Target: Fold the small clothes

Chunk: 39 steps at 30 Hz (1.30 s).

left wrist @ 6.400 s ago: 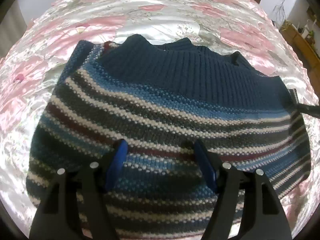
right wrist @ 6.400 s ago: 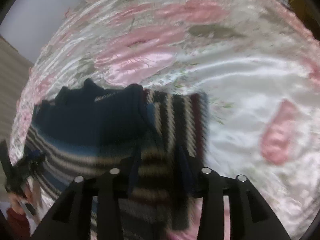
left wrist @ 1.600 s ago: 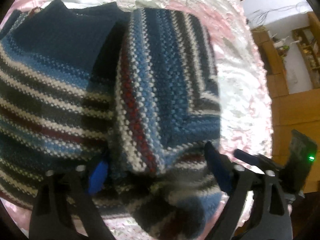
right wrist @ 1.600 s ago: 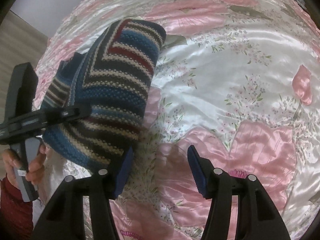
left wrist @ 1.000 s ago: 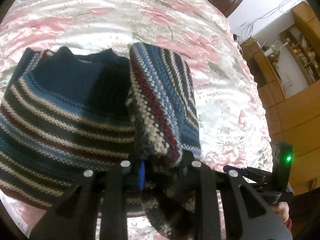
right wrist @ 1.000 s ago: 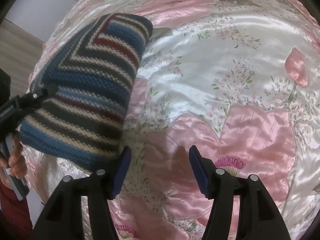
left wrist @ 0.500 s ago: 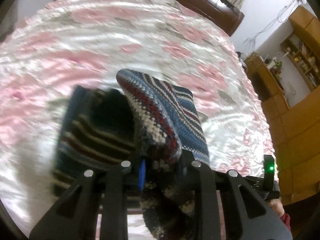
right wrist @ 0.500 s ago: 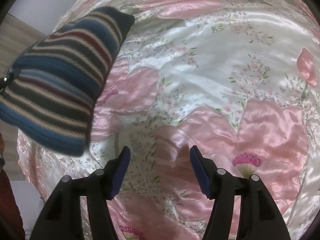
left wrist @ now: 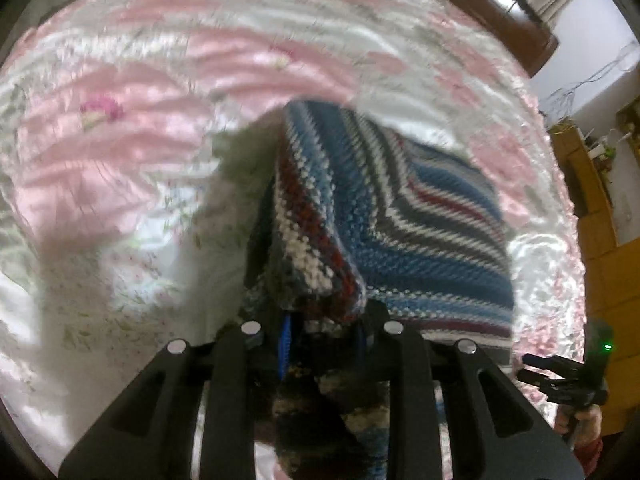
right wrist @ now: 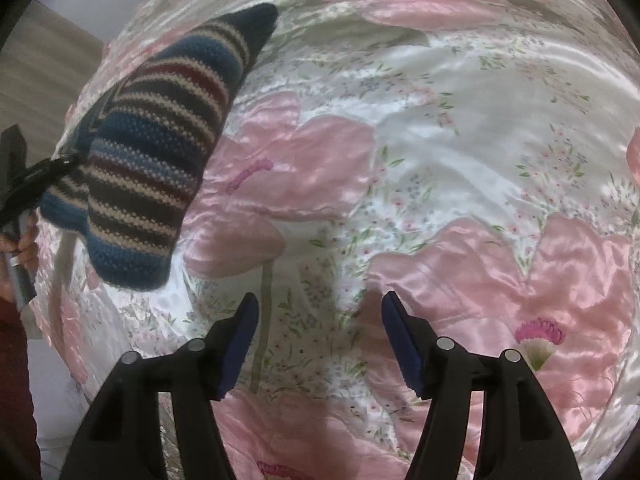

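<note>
The folded striped knit sweater (left wrist: 400, 220), in blue, grey, white and dark red, hangs in the air above the bed. My left gripper (left wrist: 324, 336) is shut on its lower edge, and the fabric bunches between the fingers. In the right wrist view the same sweater (right wrist: 160, 148) hangs at the left, held up by the left gripper (right wrist: 40, 184) in a person's hand. My right gripper (right wrist: 320, 332) is open over bare bedspread, apart from the sweater, with nothing between its fingers.
A shiny pink and white floral bedspread (right wrist: 460, 160) covers the bed. A dark wooden headboard (left wrist: 508, 16) stands at the far end. Wooden furniture (left wrist: 600, 216) lines the right side. The right gripper's body (left wrist: 576, 368) shows at the lower right of the left wrist view.
The left gripper has lifted the folded sweater clear of the bed and swung it. The right gripper has stayed open over the bedspread.
</note>
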Available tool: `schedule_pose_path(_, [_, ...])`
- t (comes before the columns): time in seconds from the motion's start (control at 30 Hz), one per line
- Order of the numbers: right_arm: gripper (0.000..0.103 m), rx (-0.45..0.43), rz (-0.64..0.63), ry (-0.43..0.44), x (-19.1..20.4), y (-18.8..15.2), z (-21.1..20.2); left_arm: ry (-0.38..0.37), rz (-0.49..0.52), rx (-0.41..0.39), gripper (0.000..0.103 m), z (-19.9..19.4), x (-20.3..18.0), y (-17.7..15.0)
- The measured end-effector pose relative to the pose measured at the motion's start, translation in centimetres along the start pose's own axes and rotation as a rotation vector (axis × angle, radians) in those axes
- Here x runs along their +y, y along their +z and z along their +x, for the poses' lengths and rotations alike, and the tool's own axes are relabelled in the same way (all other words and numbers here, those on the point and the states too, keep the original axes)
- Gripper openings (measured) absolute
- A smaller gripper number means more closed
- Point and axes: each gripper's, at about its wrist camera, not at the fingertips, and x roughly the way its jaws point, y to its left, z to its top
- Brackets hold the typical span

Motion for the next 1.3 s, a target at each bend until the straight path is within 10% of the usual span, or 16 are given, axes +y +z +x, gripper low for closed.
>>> schedule_pose_path(0.47, [0.071, -0.042, -0.066, 0.069, 7.4, 0.1, -1.2, -0.012, 0.047, 0.016, 0.066, -6.2, -0.2, -4.4])
schedule_pose_path(0.63, [0.072, -0.039, -0.064, 0.104, 10.1, 0.4, -0.9, 0.019, 0.046, 0.042, 0.061, -5.2, 0.3, -6.1])
schedule_pose_path(0.7, [0.072, -0.035, -0.067, 0.098, 10.9, 0.2, -0.8, -0.013, 0.031, 0.056, 0.028, -4.6, 0.4, -6.4])
schedule_pose_path(0.77, [0.072, -0.032, -0.067, 0.093, 11.5, 0.1, -0.5, -0.02, 0.033, 0.049, 0.016, -4.4, 0.3, -6.6])
schedule_pose_path(1.2, [0.073, -0.018, -0.011, 0.142, 10.8, 0.1, 0.2, -0.004, -0.015, 0.038, 0.015, -3.8, 2.8, -8.1])
schedule_pose_path(1.3, [0.075, -0.005, -0.014, 0.144, 11.3, 0.3, 0.8, -0.015, -0.021, 0.031, 0.029, -4.6, 2.3, -8.1])
